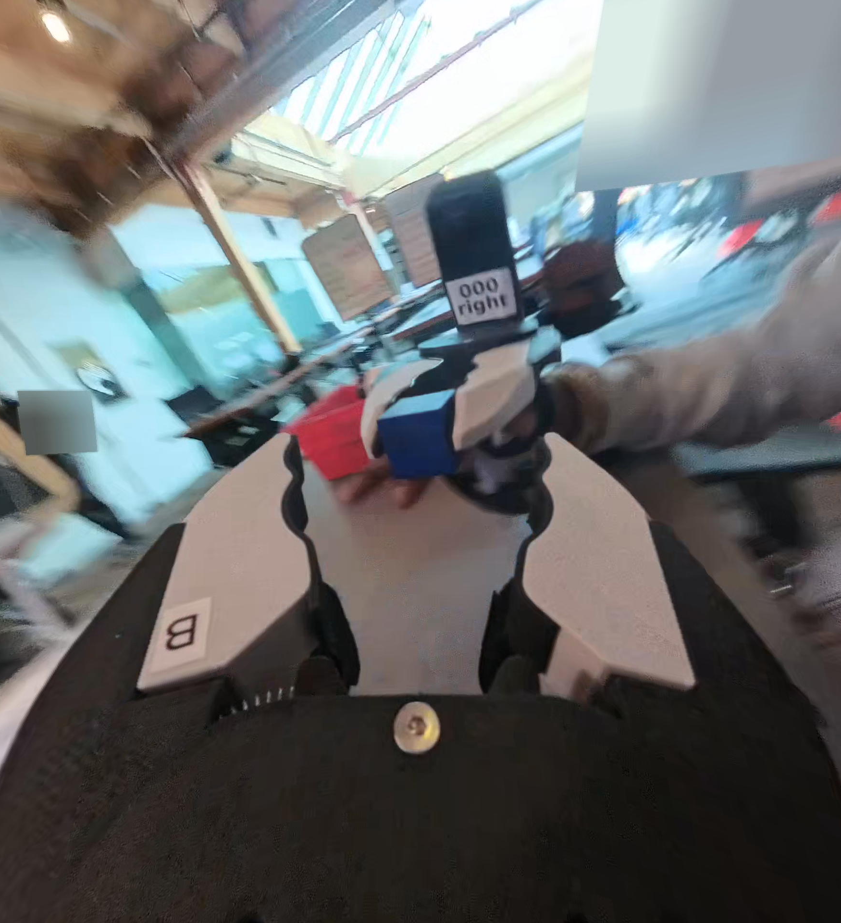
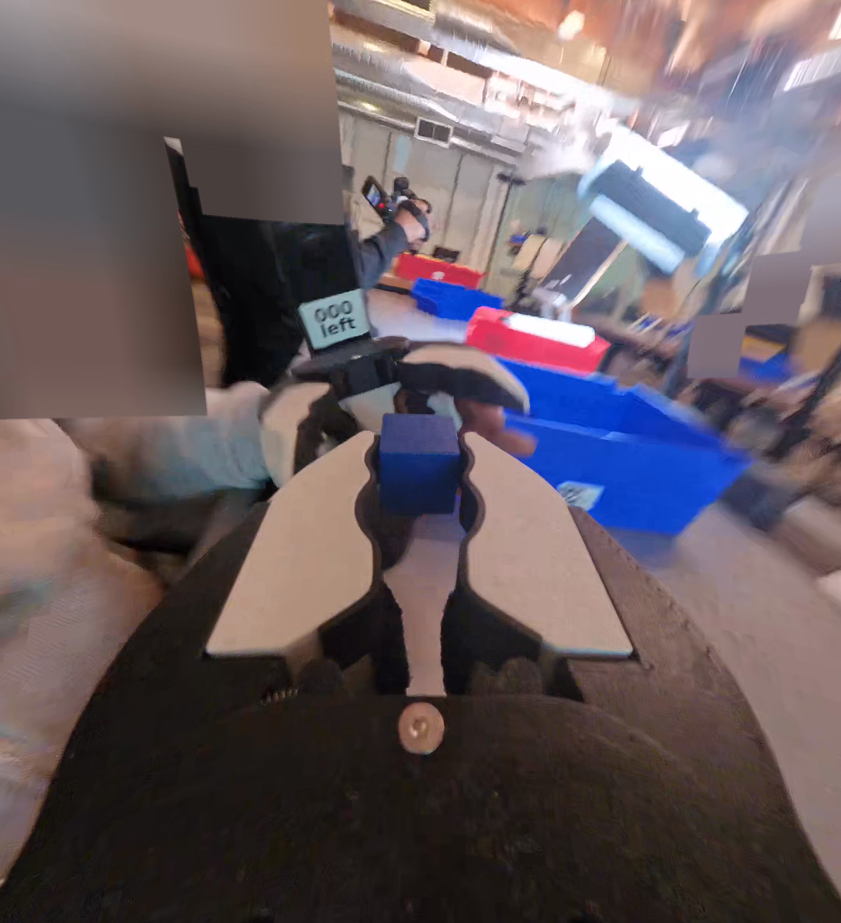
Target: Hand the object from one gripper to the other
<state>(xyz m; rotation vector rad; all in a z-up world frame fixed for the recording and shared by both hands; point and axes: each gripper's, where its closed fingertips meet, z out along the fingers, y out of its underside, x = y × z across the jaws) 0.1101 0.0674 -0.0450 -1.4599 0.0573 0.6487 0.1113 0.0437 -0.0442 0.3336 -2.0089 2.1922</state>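
A blue cube [image 2: 418, 469] is clamped between the two fingers of my right gripper [image 2: 418, 442], held in the air. In the left wrist view the same cube [image 1: 416, 434] sits between the right gripper's white fingers [image 1: 483, 409], just beyond my own fingertips and in line with their gap. My left gripper [image 1: 421, 454] is open wide and empty. In the right wrist view the left gripper [image 2: 408, 394] faces me just behind the cube, jaws apart. The two grippers are nose to nose.
A grey table [image 1: 408, 574] lies below. A red bin [image 1: 333, 439] stands behind the cube. Blue bins [image 2: 633, 449] and a red bin [image 2: 533, 344] stand to the right. A person holding a camera [image 2: 393, 200] is far back. The background is blurred.
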